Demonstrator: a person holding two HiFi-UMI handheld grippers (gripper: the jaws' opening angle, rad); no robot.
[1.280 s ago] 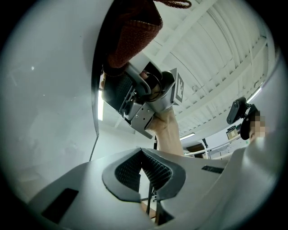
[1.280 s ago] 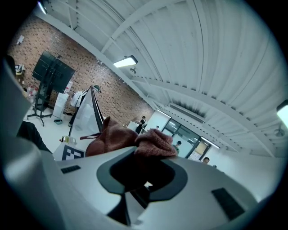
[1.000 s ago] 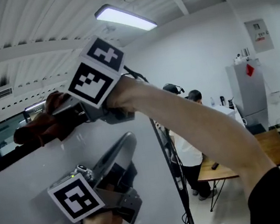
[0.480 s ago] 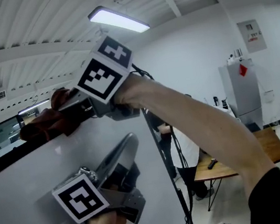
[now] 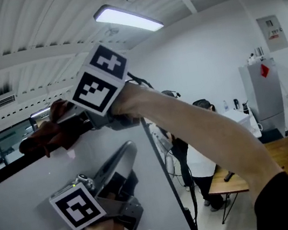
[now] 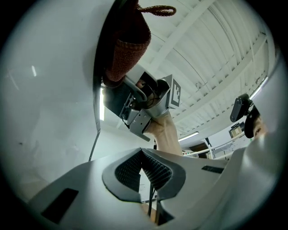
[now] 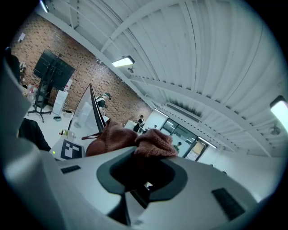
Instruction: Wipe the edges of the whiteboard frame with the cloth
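At the whiteboard frame (image 5: 6,172), right gripper (image 7: 143,173) clamps cloth (image 5: 42,141); left gripper (image 6: 143,166) closed, empty.

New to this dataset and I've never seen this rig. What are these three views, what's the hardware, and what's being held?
There is no robot here. A person holds a two-jaw gripper in each hand, and the cubes with square markers are parts of those grippers. The head view comes from a camera on the person's head. The other two views come from a camera riding on each gripper, looking along its jaws.

The right gripper is shut on a reddish-brown cloth and holds it at the dark top edge of the whiteboard frame. The left gripper is lower, in front of the white board face. Its own view shows its jaws together with nothing between them. A wooden table stands in the room behind.
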